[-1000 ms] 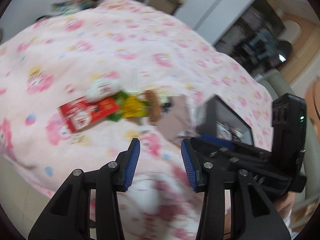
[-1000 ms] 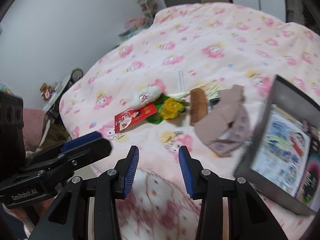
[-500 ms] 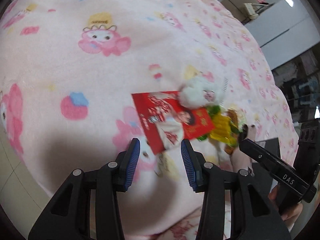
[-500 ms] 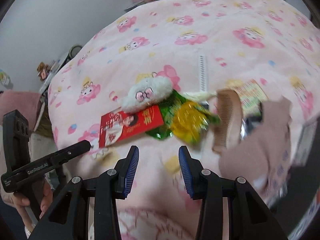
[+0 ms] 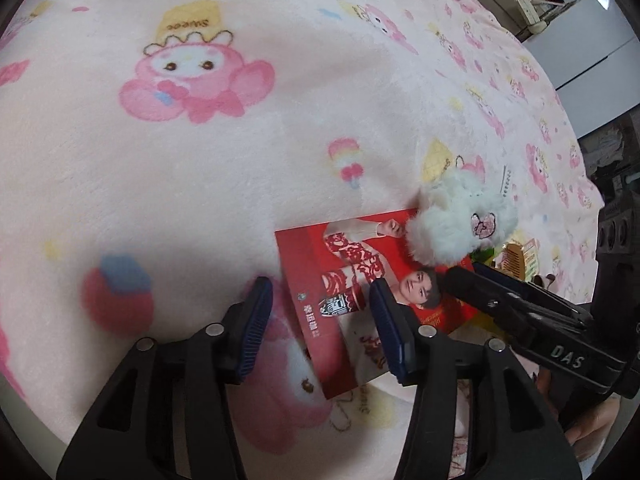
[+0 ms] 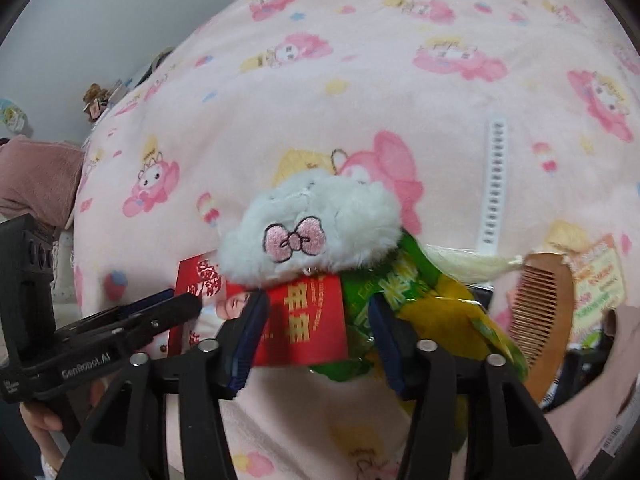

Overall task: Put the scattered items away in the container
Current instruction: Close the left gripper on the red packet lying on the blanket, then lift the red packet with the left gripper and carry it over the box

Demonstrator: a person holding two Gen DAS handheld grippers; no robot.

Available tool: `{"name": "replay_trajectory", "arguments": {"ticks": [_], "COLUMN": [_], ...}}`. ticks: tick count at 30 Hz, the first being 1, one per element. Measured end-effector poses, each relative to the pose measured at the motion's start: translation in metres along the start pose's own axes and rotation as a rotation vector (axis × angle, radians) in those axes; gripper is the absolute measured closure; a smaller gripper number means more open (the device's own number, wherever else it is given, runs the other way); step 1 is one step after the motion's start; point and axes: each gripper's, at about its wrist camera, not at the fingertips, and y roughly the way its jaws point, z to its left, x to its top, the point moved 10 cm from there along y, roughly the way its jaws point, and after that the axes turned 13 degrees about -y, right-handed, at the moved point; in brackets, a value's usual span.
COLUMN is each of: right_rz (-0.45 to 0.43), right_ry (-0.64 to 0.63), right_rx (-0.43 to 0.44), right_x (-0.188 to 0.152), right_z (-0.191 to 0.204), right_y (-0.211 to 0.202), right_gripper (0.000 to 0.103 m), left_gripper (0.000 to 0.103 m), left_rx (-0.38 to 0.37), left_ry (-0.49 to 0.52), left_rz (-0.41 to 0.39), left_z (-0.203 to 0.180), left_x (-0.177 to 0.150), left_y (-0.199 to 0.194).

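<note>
A red printed packet [image 5: 352, 280] lies flat on the pink blanket; it also shows in the right wrist view [image 6: 304, 320]. A white fluffy toy [image 6: 312, 228] with a pink bow rests on its far end, also seen in the left wrist view [image 5: 460, 220]. My left gripper [image 5: 320, 320] is open, its jaws either side of the packet's near corner. My right gripper [image 6: 316, 328] is open over the packet's other end, beside a green and yellow wrapper [image 6: 420, 308]. A wooden comb [image 6: 540, 312] lies to the right. The container is out of view.
A white toothed strip [image 6: 494, 184] lies beyond the wrapper. A printed card [image 6: 600, 276] and beige cloth [image 6: 600, 400] sit at the right edge. The pink cartoon blanket [image 5: 240, 140] covers the bed; its edge drops off at the lower left.
Both grippers have moved down and in close to the red packet from opposite ends. The dark container seen a second ago has left both views.
</note>
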Motion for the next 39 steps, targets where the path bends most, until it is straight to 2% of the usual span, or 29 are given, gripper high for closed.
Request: {"name": "replay_trajectory", "arguments": {"ticks": [3,5,8,10,14,16,19,20,23,25,29,30,32,36,39], "right_rz": [0.000,-0.014,-0.021,-0.029,-0.045,-0.037,-0.064,-0.063,-0.072,-0.051,-0.038,-0.049,-0.072,-0.172,-0.247], "right_ry": [-0.018,-0.017,-0.055,-0.050,-0.026,0.018,0.183,0.231,0.228,0.224,0.229,0.244,0.234,0.199,0.204], "right_rx": [0.009,0.048,-0.013,-0.019,-0.031,0.004,0.164,0.180,0.109,0.128,0.176,0.160,0.118,0.046,-0.015], "right_x": [0.001,0.000,-0.011,-0.023,-0.056,-0.075,-0.092,-0.095,-0.092,-0.090,-0.093,-0.094,-0.098,-0.099,-0.114], "right_z": [0.007,0.016,0.018,0.019,0.013,0.006,-0.002,-0.009,-0.024,-0.023,-0.006,-0.006,-0.005,-0.002,-0.012], "right_y": [0.005,0.000,-0.016,-0.034,-0.069,-0.076,-0.075,-0.072,-0.068,-0.060,-0.055,-0.060,-0.077,-0.132,-0.182], "right_gripper": [0.053,0.054,0.058,0.058,0.057,0.057,0.057,0.057,0.057,0.057,0.057,0.058,0.058,0.058,0.058], "left_gripper": [0.049,0.054,0.055,0.055,0.053,0.053,0.053,0.053,0.053,0.053,0.052,0.052,0.052,0.052,0.052], "left_rx": [-0.028,-0.034,-0.106,-0.137,-0.162,-0.172,-0.134,-0.133,-0.114,-0.090,-0.135,-0.148,-0.174,-0.223,-0.291], "left_ry": [0.018,0.024,0.045,0.089,0.215,0.205,0.146,0.134,0.124,0.136,0.151,0.169,0.210,0.296,0.351], "left_rz": [0.011,0.009,0.021,0.039,0.126,0.156,0.147,0.146,0.157,0.178,0.189,0.183,0.166,0.135,0.153], "left_z": [-0.008,-0.009,-0.019,-0.029,-0.050,-0.050,-0.042,-0.040,-0.037,-0.038,-0.052,-0.058,-0.075,-0.114,-0.152], "left_x": [-0.003,-0.005,-0.014,-0.026,-0.059,-0.062,-0.050,-0.046,-0.045,-0.051,-0.067,-0.070,-0.076,-0.093,-0.122], "left_y": [-0.001,-0.007,-0.025,-0.035,-0.039,-0.033,-0.023,-0.021,-0.014,-0.008,-0.026,-0.034,-0.052,-0.083,-0.100]}}
